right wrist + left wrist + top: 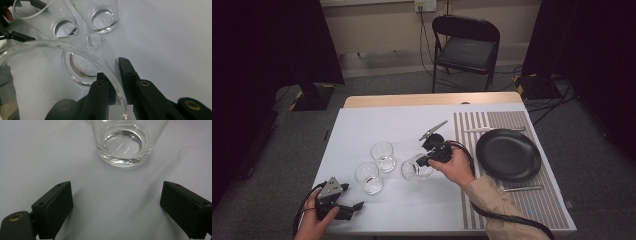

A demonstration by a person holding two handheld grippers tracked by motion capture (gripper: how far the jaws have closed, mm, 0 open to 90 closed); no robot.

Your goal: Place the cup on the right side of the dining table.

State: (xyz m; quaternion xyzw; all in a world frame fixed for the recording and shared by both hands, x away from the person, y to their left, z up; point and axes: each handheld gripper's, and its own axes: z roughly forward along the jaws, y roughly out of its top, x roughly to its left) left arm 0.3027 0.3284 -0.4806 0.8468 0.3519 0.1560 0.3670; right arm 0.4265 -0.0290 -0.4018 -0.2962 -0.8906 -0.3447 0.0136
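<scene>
Closest to us, our left gripper [348, 206] rests at the near-left edge of the white table [377, 122], jaws wide apart with nothing between them. Just past it stands a glass [126, 143], its rim cut off in the left gripper view. Mid-table, our right gripper [421, 161] is clamped on the rim of a tilted glass [417, 170], one jaw inside and one outside; can't tell whether its base touches the table. Another upright glass [383, 156] sits beyond, and a black plate [508, 154] lies on the striped mat [539, 197] to the right.
</scene>
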